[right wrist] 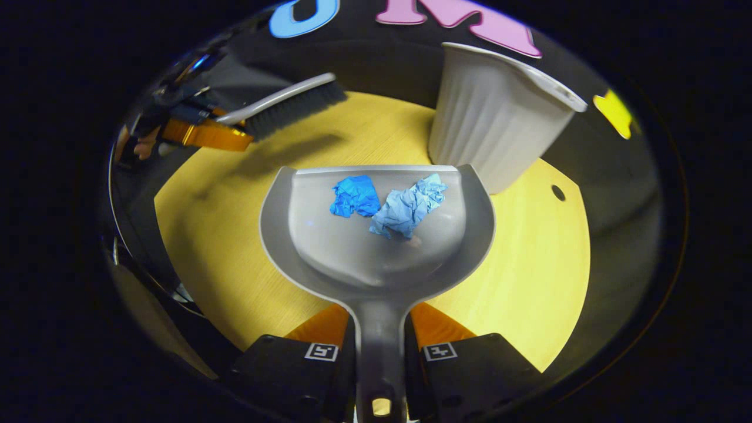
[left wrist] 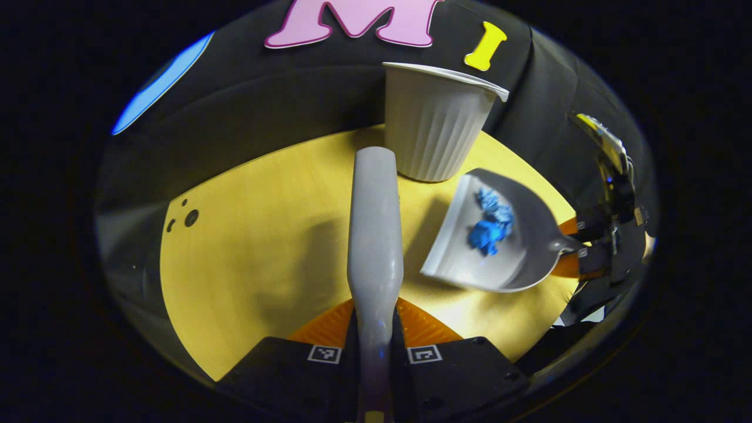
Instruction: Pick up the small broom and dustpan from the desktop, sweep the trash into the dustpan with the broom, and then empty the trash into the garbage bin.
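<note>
1. My left gripper (left wrist: 376, 343) is clamping the broom (left wrist: 375, 235) by its handle, both fingers pressing on it; in the right gripper view the broom's bristle head is hanging above the far left of the yellow surface (right wrist: 529, 264), clear of it by the look of its shadow.
2. My right gripper (right wrist: 379, 346) is gripping the dustpan (right wrist: 376, 235) by its handle, both fingers closed on it, with the pan stretching away from me.
3. Two crumpled blue scraps of trash (right wrist: 390, 202) are lying inside the pan, close to its open far lip, so I judge the sweeping done and the emptying still ahead.
4. The ribbed white garbage bin (right wrist: 493, 117) is standing upright at the far edge of the surface, just beyond and to the right of the pan's lip.
5. Risk: the scraps are sitting near the lip, so any forward dip before the pan is over the bin's mouth would be spilling them back onto the surface.
6. Risk: the bin looks light and tall; nudging its rim with the pan could be tipping it over.
7. Risk: the pan is wider than the handle grip, so a fast tilt may be twisting it between my fingers.
</note>
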A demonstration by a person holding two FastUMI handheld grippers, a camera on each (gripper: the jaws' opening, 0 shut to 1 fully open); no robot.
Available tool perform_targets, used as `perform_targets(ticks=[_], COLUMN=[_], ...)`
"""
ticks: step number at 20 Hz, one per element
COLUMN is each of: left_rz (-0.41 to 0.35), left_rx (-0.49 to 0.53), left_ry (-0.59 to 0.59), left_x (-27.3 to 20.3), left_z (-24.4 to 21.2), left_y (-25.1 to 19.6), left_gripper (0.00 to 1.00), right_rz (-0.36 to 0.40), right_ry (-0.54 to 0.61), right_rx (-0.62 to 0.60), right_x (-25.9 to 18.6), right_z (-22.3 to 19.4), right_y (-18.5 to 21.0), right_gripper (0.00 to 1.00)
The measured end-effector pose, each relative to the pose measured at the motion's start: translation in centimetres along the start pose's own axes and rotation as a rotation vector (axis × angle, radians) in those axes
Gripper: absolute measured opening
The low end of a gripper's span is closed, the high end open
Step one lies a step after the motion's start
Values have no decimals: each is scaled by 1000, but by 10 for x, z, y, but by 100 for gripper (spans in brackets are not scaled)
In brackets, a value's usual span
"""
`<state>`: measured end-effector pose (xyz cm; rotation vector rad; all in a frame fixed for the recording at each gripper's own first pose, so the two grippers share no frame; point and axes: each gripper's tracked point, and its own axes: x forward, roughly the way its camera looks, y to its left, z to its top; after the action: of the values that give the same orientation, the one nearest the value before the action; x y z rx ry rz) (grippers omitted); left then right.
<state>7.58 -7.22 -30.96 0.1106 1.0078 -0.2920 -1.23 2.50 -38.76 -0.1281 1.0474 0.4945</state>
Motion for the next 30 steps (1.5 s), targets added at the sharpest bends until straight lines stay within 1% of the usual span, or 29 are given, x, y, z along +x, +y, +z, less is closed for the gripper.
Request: perform_targets(ticks=[4, 6, 8, 9, 10, 11, 13, 15, 16, 19, 22, 25, 29, 30], left_rz=[5, 19, 11, 2, -2, 1, -1, -5, -2, -8, -12, -13, -28, -31], left_rx=[-6, 4, -1, -10, -15, -19, -37, -55, -61, -79, -79, -73, -98, -104], left_ry=[6, 6, 26, 36, 43, 50, 59, 62, 64, 67, 72, 77, 87, 88], left_x=[-14, -17, -17, -18, -19, -21, -23, -25, -25, -24, -23, -23, -20, -20], left_z=[-29, -45, -68, -77, -86, -93, -106, -115, -119, -126, -134, -140, -146, -147], left_y=[11, 20, 25, 28, 31, 34, 38, 39, 40, 39, 38, 34, 28, 28], left_gripper=[27, 27, 27, 29, 29, 27, 27, 27, 27, 27, 27, 27, 27, 27], right_rz=[-87, -122, -175, -197, -219, -234, -259, -295, -314, -361, -411, -432, -461, -466], right_ry=[-19, -34, -47, -66, -87, -96, -109, -105, -108, -105, -72, -38, 12, 36], right_rx=[126, 179, 222, 247, 275, 305, 339, 343, 347, 330, 279, 235, 208, 185], right_x=[-24, -40, -53, -56, -62, -68, -81, -100, -108, -113, -112, -107, -93, -89], right_z=[12, 28, 51, 64, 76, 86, 102, 110, 120, 151, 175, 197, 222, 226], right_y=[6, 5, -11, -16, -21, -27, -45, -61, -77, -113, -139, -154, -178, -182], right_gripper=[37, 37, 37, 37, 37, 37, 37, 37, 37, 37, 37, 37, 37, 37])
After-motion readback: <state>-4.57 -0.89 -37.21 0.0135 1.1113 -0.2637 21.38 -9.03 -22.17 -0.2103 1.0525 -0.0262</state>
